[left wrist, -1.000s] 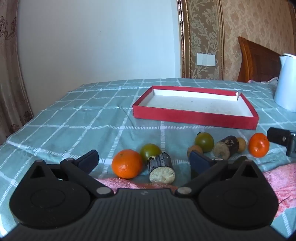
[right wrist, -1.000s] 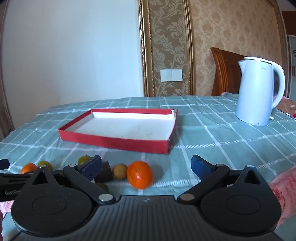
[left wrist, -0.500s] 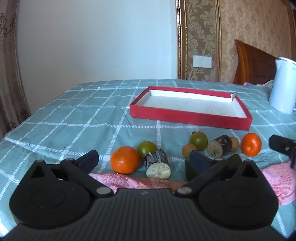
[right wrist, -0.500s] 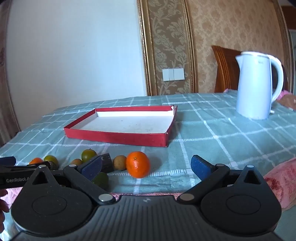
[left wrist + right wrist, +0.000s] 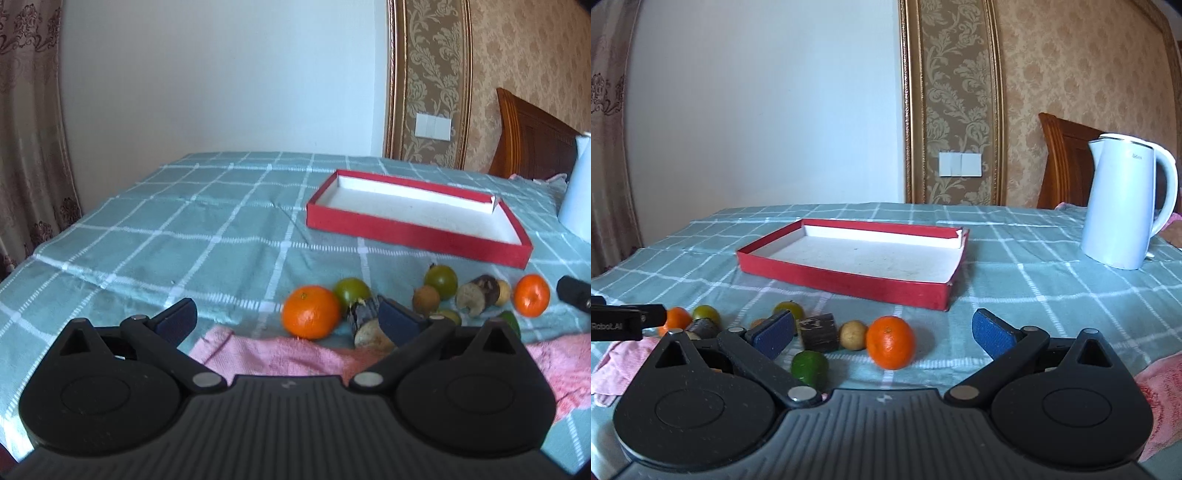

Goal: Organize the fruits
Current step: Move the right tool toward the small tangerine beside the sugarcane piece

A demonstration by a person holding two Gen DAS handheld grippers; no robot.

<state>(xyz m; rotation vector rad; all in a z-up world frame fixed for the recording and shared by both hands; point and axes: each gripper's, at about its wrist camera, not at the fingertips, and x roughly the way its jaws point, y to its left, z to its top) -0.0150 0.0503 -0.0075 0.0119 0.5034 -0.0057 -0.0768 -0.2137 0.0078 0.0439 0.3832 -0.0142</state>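
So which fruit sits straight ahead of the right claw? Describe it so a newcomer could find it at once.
Start at the red tray in the middle of the checked tablecloth. In front of its near right corner lies an orange. It is the rightmost of the row, bright orange beside a small tan fruit and a dark stub.

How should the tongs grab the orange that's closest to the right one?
Across its round middle, I'd say. The orange sits alone on the cloth, with a small brown fruit to its left. The open right tongs can come straight from the front, one pad each side.
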